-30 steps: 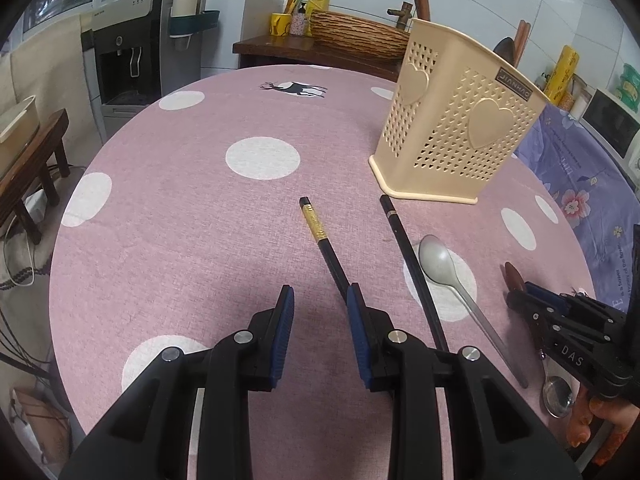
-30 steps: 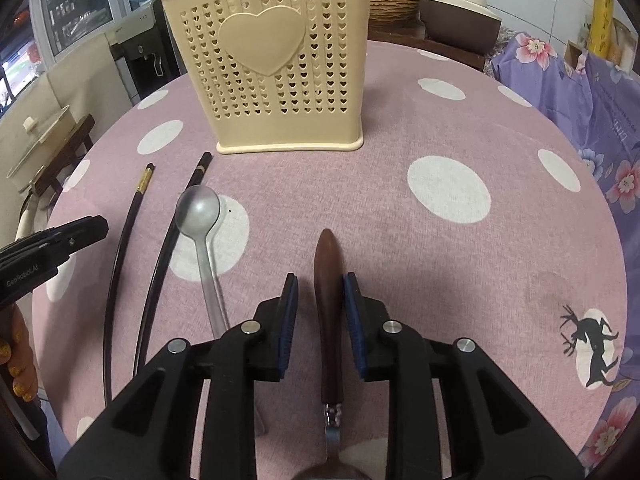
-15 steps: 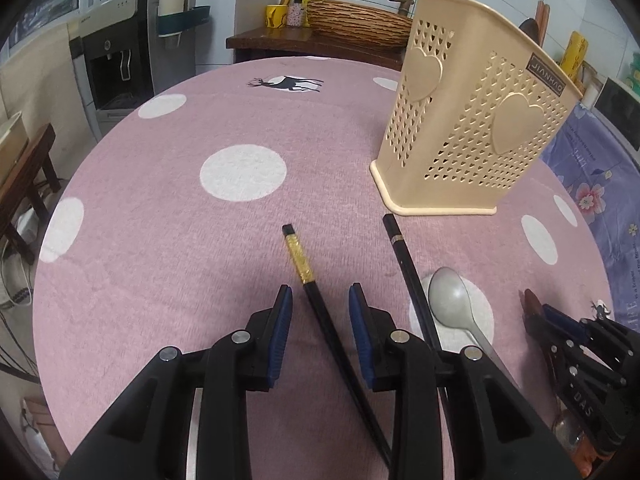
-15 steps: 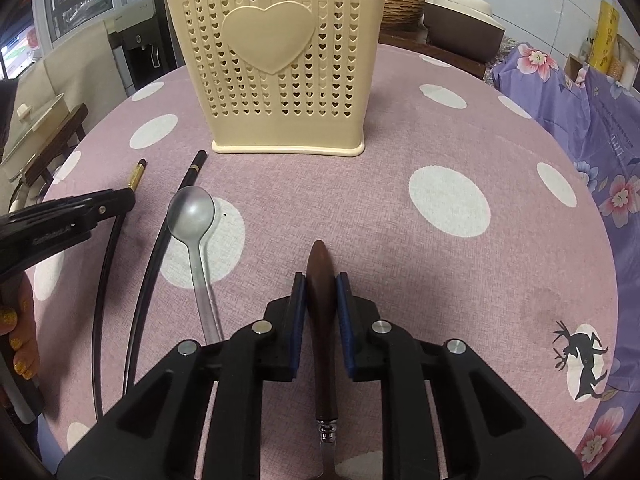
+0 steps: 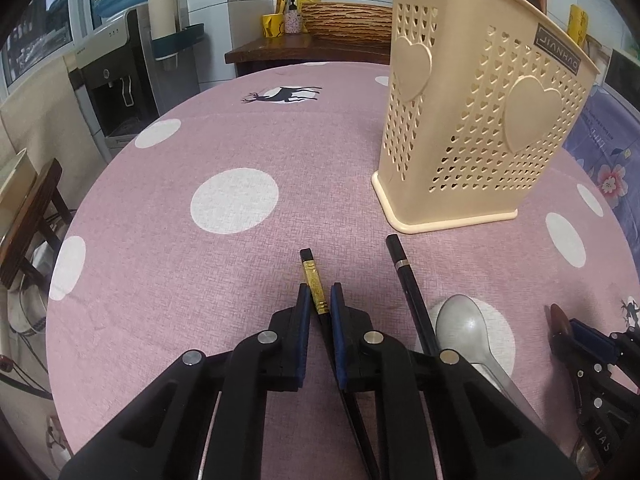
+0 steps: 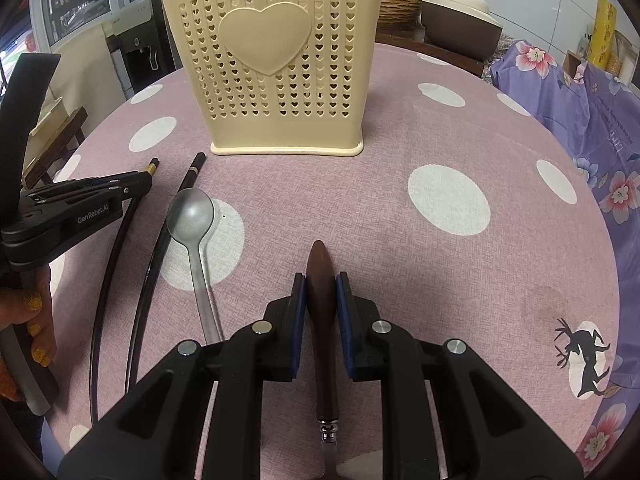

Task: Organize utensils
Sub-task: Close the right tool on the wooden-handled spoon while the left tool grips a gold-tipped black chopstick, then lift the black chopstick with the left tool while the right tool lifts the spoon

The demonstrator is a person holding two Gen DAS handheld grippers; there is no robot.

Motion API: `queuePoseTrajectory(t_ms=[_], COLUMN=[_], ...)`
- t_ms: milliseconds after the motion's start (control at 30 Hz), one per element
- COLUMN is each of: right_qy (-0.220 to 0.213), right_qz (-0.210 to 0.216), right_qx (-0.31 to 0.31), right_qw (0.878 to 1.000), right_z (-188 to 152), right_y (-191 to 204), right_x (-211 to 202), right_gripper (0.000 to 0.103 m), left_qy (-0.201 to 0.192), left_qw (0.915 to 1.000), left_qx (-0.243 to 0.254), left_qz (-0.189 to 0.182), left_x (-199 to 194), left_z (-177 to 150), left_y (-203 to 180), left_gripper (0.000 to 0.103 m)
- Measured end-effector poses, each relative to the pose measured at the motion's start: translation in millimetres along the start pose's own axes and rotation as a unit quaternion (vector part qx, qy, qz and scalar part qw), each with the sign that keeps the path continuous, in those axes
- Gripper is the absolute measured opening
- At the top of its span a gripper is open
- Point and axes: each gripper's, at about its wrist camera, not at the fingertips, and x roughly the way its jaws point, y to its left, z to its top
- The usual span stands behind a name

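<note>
A cream perforated utensil holder (image 5: 472,128) with heart shapes stands upright on the pink dotted table; it also shows in the right wrist view (image 6: 276,68). My left gripper (image 5: 319,300) is shut on a black chopstick with a gold band (image 5: 314,286). A second black chopstick (image 5: 408,284) and a silver spoon (image 5: 460,328) lie to its right. My right gripper (image 6: 320,284) is shut on the brown wooden handle (image 6: 321,280) of a utensil lying on the table. The left gripper (image 6: 136,184), both chopsticks and the spoon (image 6: 192,216) show at the left of the right wrist view.
The round table (image 5: 240,140) drops off at the left, where a wooden bench (image 5: 28,216) and water dispenser (image 5: 116,76) stand. A purple floral cloth (image 6: 580,92) lies at the right. A side table with a wicker basket (image 5: 344,20) is behind.
My left gripper moved forward along the gold-banded chopstick and closed on it. My right gripper closed on the wooden handle.
</note>
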Motion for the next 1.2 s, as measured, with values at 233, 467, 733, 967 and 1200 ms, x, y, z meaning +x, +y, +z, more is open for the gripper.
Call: queuePoseTrajectory(t_ms=[233, 467, 733, 967, 1200], right_qy=[-0.003, -0.061, -0.160, -0.194, -0.197], right_qz=[0.018, 0.040, 0.061, 0.072, 0.073], right_qx=[0.018, 0.036, 0.052, 0.058, 0.062], right_qw=[1.000, 0.997, 0.984, 0.977, 0.976], right_z=[0, 2, 1, -8, -7], right_y=[-7, -12, -26, -33, -30], right_x=[0, -30, -110, -146, -146], right_gripper=[0.016, 0.016, 0.016, 0.016, 0.016], left_qy=[-0.005, -0.029, -0.136, -0.202, -0.219], left_qw=[0.9999, 0.9994, 0.9869, 0.9750, 0.9701], left_qx=[0.006, -0.009, -0.025, -0.020, -0.031], left_qz=[0.007, -0.019, -0.082, -0.090, -0.099], left_x=[1, -18, -112, -159, -164], left_z=[0, 4, 13, 7, 6], left_y=[-6, 0, 17, 23, 28], left_gripper=[0.008, 0.008, 0.008, 0.008, 0.008])
